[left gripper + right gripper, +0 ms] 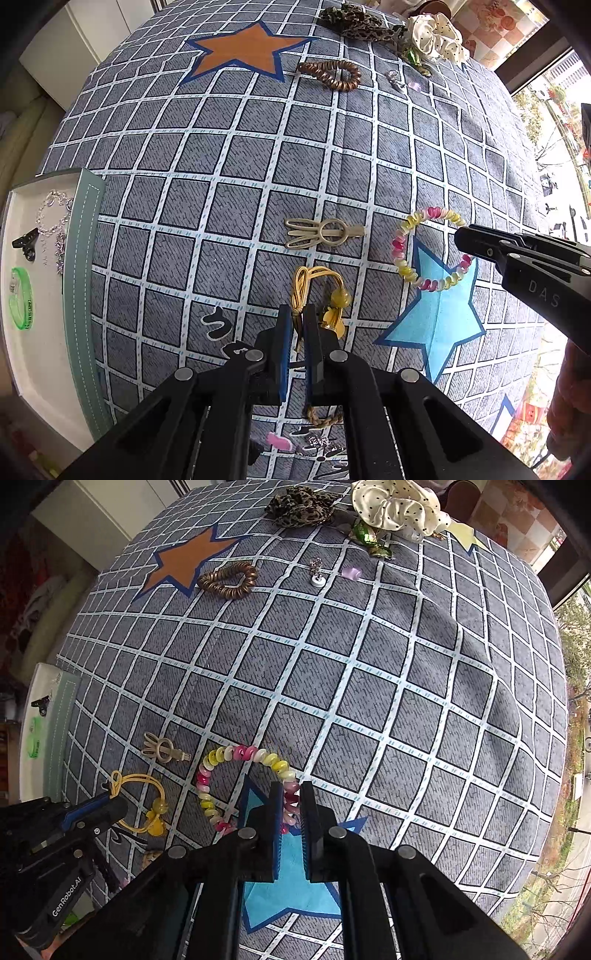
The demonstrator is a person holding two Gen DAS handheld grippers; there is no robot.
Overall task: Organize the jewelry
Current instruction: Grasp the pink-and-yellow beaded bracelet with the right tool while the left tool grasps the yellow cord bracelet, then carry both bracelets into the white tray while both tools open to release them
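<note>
My left gripper (297, 314) is shut on the knot of a yellow hair tie (317, 288) with amber beads, lying on the checked cloth; it also shows in the right wrist view (142, 801). My right gripper (291, 794) is shut on the near side of a pink, yellow and white spiral bracelet (236, 771), over a light blue star; the bracelet also shows in the left wrist view (417, 251). A white tray (40, 332) with a green rim at the left holds a silver chain (55, 225), a black clip (26, 243) and a green band (20, 299).
A beige hair clip (321, 233) lies just beyond the yellow tie. Farther back are a bronze spiral tie (332, 74), a leopard scrunchie (354, 22), a cream dotted scrunchie (436, 37) and small rings (317, 572). A braided tie (325, 415) and pink piece (279, 441) lie under my left gripper.
</note>
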